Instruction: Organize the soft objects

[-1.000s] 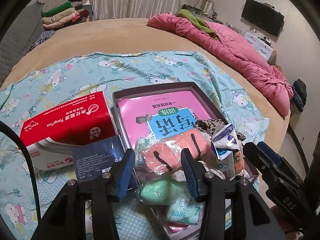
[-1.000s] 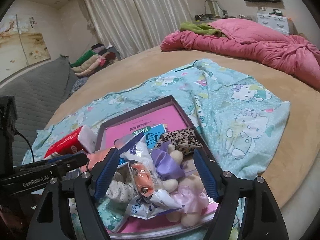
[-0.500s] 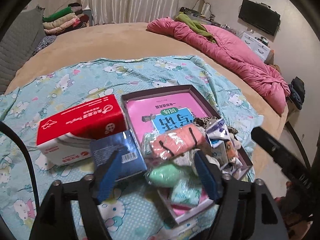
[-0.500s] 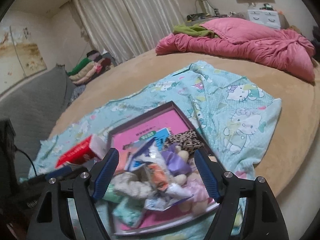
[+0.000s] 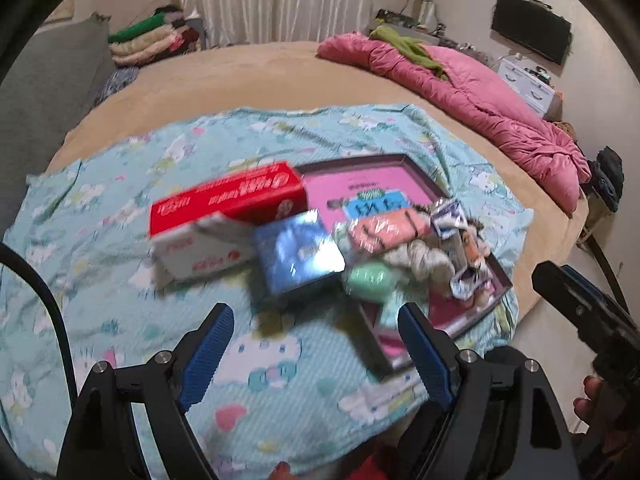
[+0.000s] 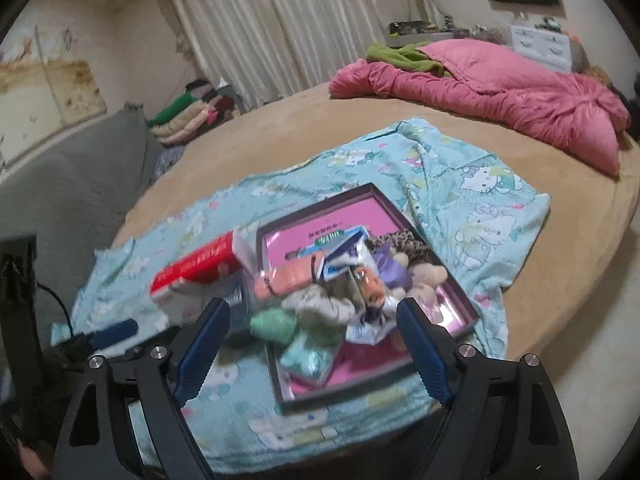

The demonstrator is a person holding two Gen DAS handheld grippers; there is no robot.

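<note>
A shallow dark-rimmed box (image 5: 420,172) on the sheet holds a pink book and a heap of soft things: a peach bundle (image 5: 384,228), a mint pouch (image 5: 370,278), a cream knit piece (image 5: 424,258) and crinkled packets. The right wrist view also shows a purple plush (image 6: 394,272) and a leopard-print piece (image 6: 396,240) in the box (image 6: 316,204). My left gripper (image 5: 316,344) hangs back from the heap, jaws opening, nothing between them. My right gripper (image 6: 312,336) hovers in front of the heap, jaws also opening and empty.
A red and white tissue box (image 5: 228,204) and a blue box (image 5: 298,254) lie left of the tray on the cartoon-cat sheet (image 5: 120,280). A pink duvet (image 6: 500,92) is bunched at the far right of the tan bed. Folded clothes (image 6: 188,116) are stacked at the back.
Both grippers have drawn back and upward from the heap. The left jaws, earlier narrow around the peach and mint packs, have spread wide and left them in the box.
</note>
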